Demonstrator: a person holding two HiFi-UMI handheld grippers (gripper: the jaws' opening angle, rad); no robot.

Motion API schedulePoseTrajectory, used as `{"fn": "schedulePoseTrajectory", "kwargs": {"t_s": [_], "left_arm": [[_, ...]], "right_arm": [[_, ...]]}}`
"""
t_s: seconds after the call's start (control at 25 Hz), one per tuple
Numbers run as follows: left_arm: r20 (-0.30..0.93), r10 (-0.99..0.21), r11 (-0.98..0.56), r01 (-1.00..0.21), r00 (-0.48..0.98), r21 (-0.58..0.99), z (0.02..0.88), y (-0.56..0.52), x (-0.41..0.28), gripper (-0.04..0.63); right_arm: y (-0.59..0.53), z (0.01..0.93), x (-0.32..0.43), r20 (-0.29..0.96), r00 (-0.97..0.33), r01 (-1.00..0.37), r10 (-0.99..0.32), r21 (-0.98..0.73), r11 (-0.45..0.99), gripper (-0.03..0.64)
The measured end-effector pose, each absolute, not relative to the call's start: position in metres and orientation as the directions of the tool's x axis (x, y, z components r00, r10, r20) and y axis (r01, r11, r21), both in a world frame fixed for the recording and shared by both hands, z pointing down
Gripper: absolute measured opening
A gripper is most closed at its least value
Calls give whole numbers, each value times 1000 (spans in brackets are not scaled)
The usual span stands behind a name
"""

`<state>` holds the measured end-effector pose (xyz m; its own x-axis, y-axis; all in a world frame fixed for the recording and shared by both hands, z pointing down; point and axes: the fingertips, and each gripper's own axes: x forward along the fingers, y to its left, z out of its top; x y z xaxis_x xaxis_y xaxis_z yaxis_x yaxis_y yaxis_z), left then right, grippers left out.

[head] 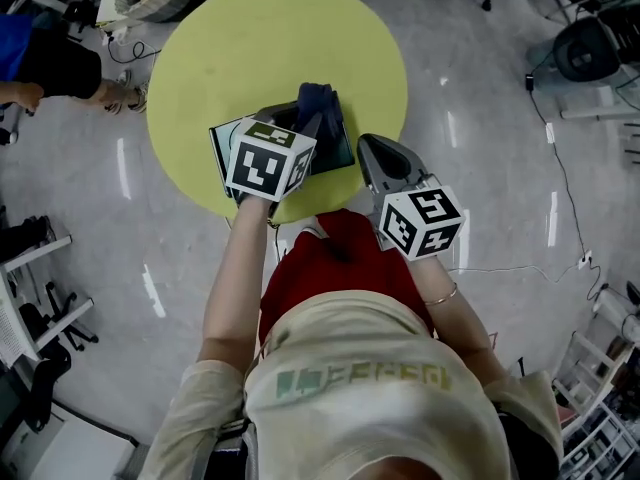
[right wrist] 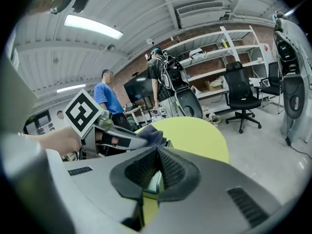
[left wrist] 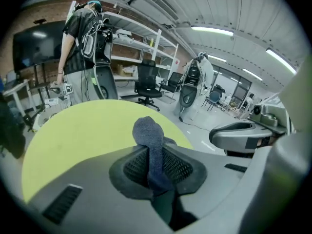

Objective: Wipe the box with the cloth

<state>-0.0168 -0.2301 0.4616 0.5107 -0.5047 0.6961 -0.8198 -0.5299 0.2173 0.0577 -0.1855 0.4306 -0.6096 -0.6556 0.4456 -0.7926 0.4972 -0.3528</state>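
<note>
The left hand-held gripper (left wrist: pixel 155 155) is clamped on the cloth (left wrist: pixel 148 130). A dark blue fold runs down between its pads, and a rounded bunch stands up past the tips. In the head view that bunch rests over the far part of the box (head: pixel 338 146). The box lies flat on the tabletop (head: pixel 200 58), towards the person's side and close to the near rim.

The right hand-held gripper (right wrist: pixel 157 155) has its jaws drawn almost together. The pale edge of the box shows in the narrow slit between them, so it appears to pinch the box's right side and steady it.

Several things could go wrong from here:

- **Cloth:** only a thin fold seems to be caught. A firm drag across the lid could pull it out of the pads, or leave the bunch rolling instead of wiping.
- **Box:** the right grip looks slight. A stroke towards the person might twist the box loose and push it towards the rim, since it looks light and sits near the edge.
- **Grippers:** the two work just beside each other, so a wide sweep to the right risks knocking one against the other.
</note>
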Motion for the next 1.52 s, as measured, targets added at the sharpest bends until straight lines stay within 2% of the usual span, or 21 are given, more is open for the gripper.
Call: {"fn": "schedulePoseTrajectory", "kwargs": {"t_s": [0.72,1.12,1.28,1.52], "left_arm": [[754,-616,-240,-966,230,98,464,-161,-175,61],[710,-690,-135,-989,143,68,434,-100,-223,61],[660,-730,-171,-982,179,78,407,-80,-213,61],[594,-718,-339,-928,362,156,388,-74,-149,61]], "right_arm": [[-150,428,-38,444,-745,-657,-498,-360,662,38],[-100,419,-48,436,-738,-666,-515,-353,657,38],[-72,411,-40,431,-712,-697,-554,-342,630,38],[-39,411,5,445,-617,-786,-649,-315,532,38]]}}
